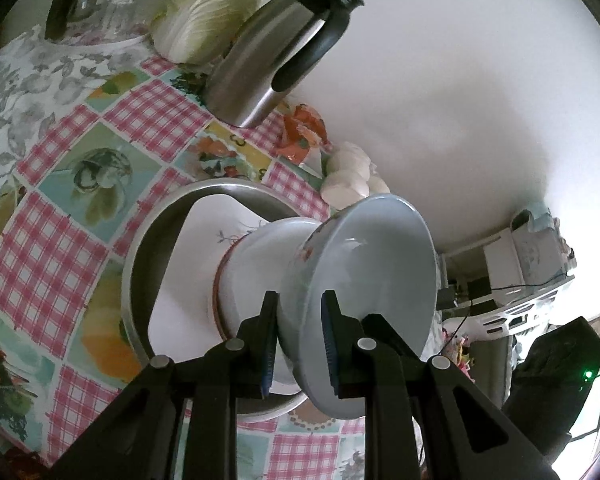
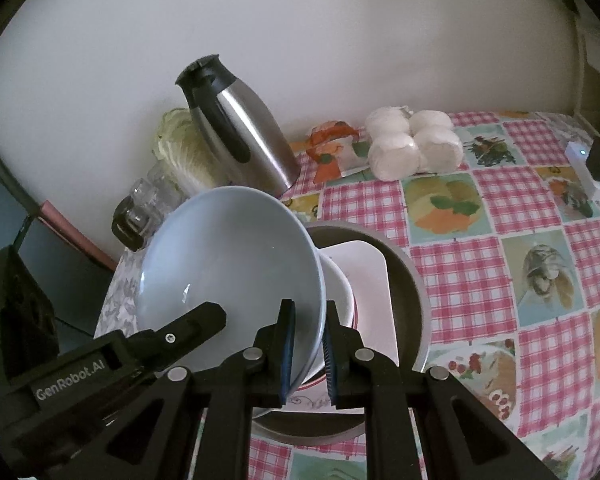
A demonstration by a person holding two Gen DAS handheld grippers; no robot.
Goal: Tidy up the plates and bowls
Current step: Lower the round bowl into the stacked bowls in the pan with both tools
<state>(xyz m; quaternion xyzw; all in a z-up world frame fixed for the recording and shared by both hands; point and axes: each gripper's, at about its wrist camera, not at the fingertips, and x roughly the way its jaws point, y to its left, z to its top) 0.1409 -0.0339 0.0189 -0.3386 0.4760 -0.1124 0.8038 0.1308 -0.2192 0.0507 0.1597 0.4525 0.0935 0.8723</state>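
Observation:
Both grippers hold one pale blue bowl [image 1: 364, 276] [image 2: 228, 264] by its rim, tilted on edge. My left gripper [image 1: 300, 340] is shut on the rim, one pad inside and one outside. On the opposite side my right gripper [image 2: 310, 332] is shut on the rim too. The left gripper [image 2: 208, 318] shows in the right wrist view, reaching into the bowl. Under the blue bowl lies a white bowl with a red rim [image 1: 252, 268] [image 2: 338, 284]. It rests on a white square plate [image 1: 204, 232] [image 2: 370, 280] inside a round metal basin [image 1: 148, 240] [image 2: 414, 280].
A steel jug [image 1: 268, 60] [image 2: 244, 136], a cabbage [image 1: 208, 12] and a tray of glasses [image 1: 100, 8] stand by the white wall. White rolls [image 2: 412, 144] and an orange wrapper [image 2: 328, 140] lie behind the basin. A small white device [image 2: 584, 168] sits far right on the checked tablecloth.

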